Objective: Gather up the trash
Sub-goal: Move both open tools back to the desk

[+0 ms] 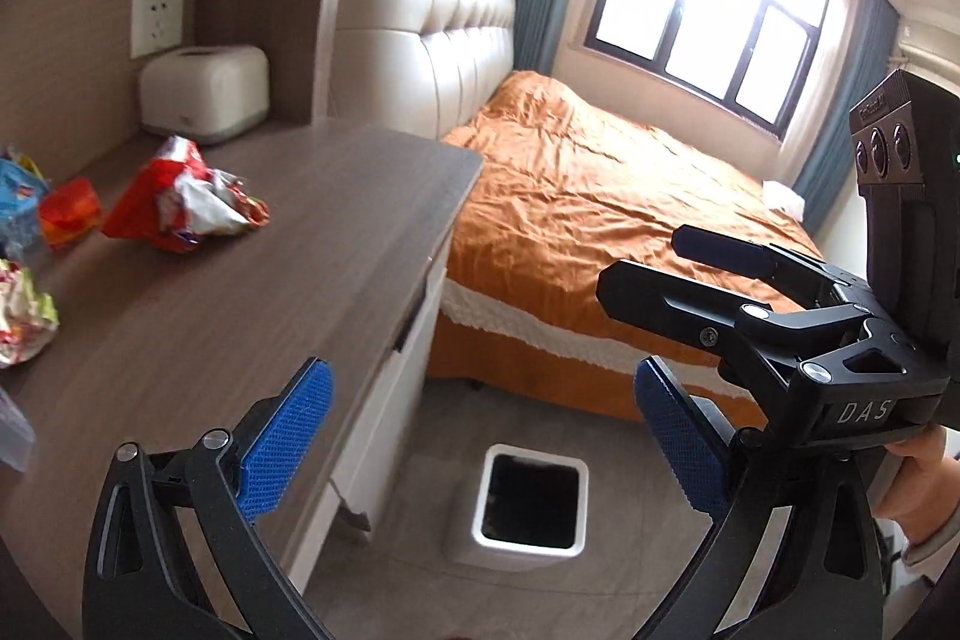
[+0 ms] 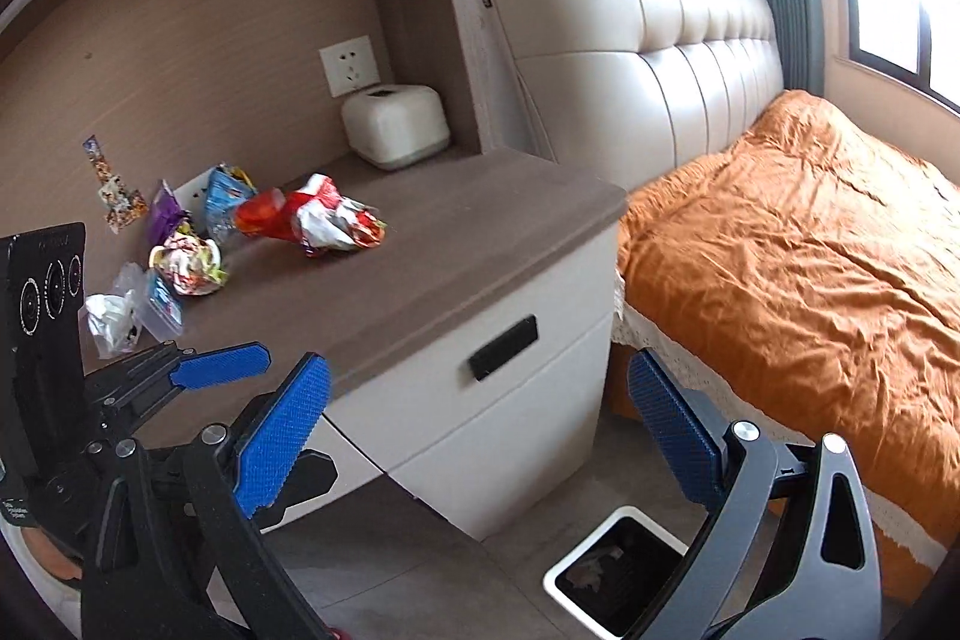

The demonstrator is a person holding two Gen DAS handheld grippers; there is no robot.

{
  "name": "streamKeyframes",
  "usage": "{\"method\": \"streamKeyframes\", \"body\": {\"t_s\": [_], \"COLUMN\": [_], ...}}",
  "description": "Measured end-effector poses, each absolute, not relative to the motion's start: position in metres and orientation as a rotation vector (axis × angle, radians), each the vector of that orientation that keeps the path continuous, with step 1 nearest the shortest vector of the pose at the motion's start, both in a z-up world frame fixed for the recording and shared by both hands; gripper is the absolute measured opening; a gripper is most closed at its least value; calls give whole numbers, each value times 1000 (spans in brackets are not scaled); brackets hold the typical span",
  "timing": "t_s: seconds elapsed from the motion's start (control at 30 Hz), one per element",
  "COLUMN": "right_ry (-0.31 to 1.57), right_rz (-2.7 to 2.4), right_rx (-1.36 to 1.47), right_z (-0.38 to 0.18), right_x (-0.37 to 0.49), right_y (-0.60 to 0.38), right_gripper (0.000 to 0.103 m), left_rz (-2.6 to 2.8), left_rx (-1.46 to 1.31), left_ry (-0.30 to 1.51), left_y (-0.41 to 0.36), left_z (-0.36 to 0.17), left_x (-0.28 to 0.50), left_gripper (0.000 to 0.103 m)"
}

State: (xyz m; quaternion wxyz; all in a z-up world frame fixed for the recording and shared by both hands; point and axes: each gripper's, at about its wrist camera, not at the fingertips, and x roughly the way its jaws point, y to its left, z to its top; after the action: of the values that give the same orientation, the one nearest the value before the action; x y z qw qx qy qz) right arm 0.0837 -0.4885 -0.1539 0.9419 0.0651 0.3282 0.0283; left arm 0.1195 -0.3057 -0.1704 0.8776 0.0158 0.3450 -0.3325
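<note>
Bin [image 2: 612,571] contents — dark, indistinct

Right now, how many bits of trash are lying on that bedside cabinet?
About 6, all on the cabinet top: a red-and-white wrapper in front, a blue packet, a purple one, a crumpled ball, a clear bag and a small blue pack. Others may hide between.

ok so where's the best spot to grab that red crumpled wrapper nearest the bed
Probably the red crumpled wrapper by its raised crinkled silver-white bunch at the bed-side end, coming down from above. That end stands up off the tabletop, so either open claw could close across it; the flatter red tail offers less to pinch.
</note>
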Motion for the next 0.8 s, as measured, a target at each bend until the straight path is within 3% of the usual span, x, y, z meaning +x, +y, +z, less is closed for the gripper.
{"method": "streamKeyframes", "body": {"t_s": [0.43,0.8], "right_ry": [528,463], "right_rz": [334,571], "right_rx": [6,-43], "right_z": [-80,-60], "right_x": [105,115], "right_y": [-395,-309], "right_gripper": [99,99], "left_rz": [-409,-138], "left_rx": [11,7], "left_ry": [549,524], "left_y": [-217,-135], "left_z": [-93,-85], "left_x": [91,57], "left_gripper": [98,98]}}
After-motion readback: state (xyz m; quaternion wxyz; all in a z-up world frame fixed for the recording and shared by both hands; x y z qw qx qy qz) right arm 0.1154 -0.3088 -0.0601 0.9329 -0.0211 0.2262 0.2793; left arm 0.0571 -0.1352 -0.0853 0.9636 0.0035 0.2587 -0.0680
